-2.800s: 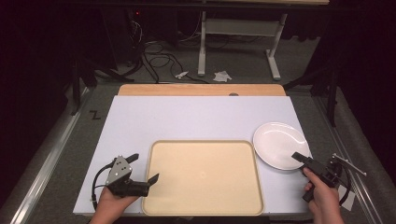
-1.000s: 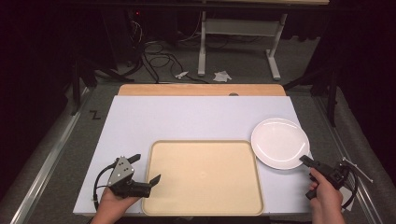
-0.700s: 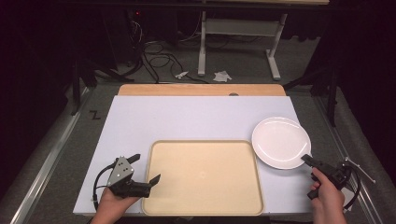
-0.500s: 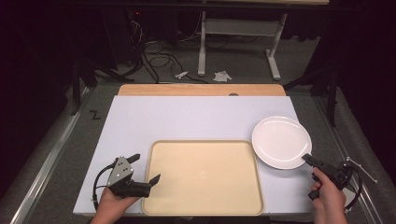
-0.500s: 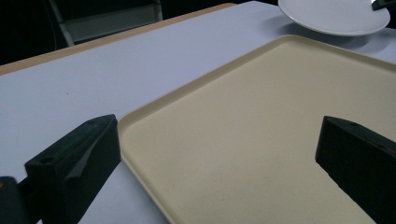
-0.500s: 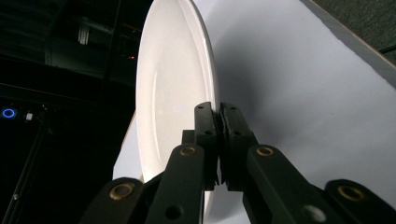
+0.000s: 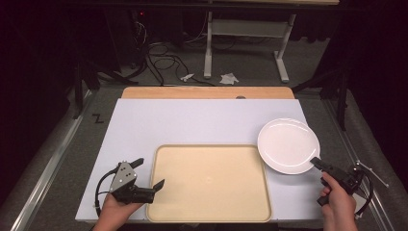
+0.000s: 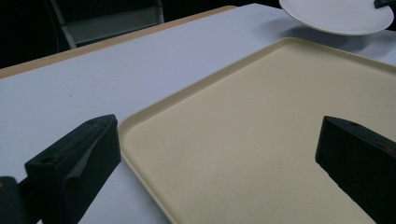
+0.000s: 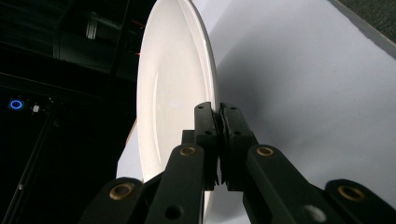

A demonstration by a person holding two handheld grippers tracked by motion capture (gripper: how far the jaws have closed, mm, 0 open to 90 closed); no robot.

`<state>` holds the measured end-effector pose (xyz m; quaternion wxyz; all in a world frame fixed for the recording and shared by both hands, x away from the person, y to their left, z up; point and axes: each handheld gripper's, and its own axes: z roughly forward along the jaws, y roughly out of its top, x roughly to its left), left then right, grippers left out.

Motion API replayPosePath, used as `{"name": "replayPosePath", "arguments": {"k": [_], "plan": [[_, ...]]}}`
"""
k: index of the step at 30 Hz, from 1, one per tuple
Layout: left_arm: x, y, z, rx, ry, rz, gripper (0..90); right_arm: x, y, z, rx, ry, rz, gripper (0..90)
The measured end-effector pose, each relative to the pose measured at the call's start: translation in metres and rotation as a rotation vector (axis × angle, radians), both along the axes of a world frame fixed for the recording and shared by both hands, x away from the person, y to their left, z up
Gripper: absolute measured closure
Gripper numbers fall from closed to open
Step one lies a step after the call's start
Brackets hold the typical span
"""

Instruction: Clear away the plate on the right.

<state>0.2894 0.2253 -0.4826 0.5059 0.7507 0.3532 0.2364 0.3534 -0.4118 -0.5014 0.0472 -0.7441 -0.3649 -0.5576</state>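
White plate point(image 7: 287, 144) pinched by its near rim in the right gripper point(image 7: 317, 162), jaws pressed together on the edge; seen in the right gripper view as plate point(image 9: 175, 88) standing edge-on between the two closed black jaws of right gripper point(image 9: 218, 116). Lifted clear of the white table point(image 7: 192, 120), casting a shadow beneath, at the right side just beyond the far right corner of the beige tray point(image 7: 209, 180). Left gripper point(image 7: 146, 175) resting at the tray's near left corner, jaws spread wide, one on either side of the tray's left rim, gripping nothing; same in the left gripper view, with tray point(image 8: 261, 140) lying between the wide-apart jaws of left gripper point(image 8: 224, 154) and the plate point(image 8: 336, 14) raised at the far right. Tray bare, flat on the table near the front edge.
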Motion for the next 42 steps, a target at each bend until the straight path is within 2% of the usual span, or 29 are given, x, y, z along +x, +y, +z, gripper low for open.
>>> {"name": "replayPosePath", "arguments": {"k": [14, 26, 42], "plan": [[-0.001, 0.001, 0.001, -0.001, -0.007, 0.001, 0.9, 0.002, 0.012, 0.01, -0.02, -0.027, 0.045, 88.9], [0.0, 0.004, 0.001, -0.006, -0.008, 0.008, 0.9, 0.012, 0.025, 0.024, -0.055, -0.042, 0.087, 88.9], [0.0, 0.003, -0.001, -0.004, -0.006, 0.008, 0.9, 0.029, 0.051, 0.026, -0.065, -0.043, 0.145, 88.8]]}}
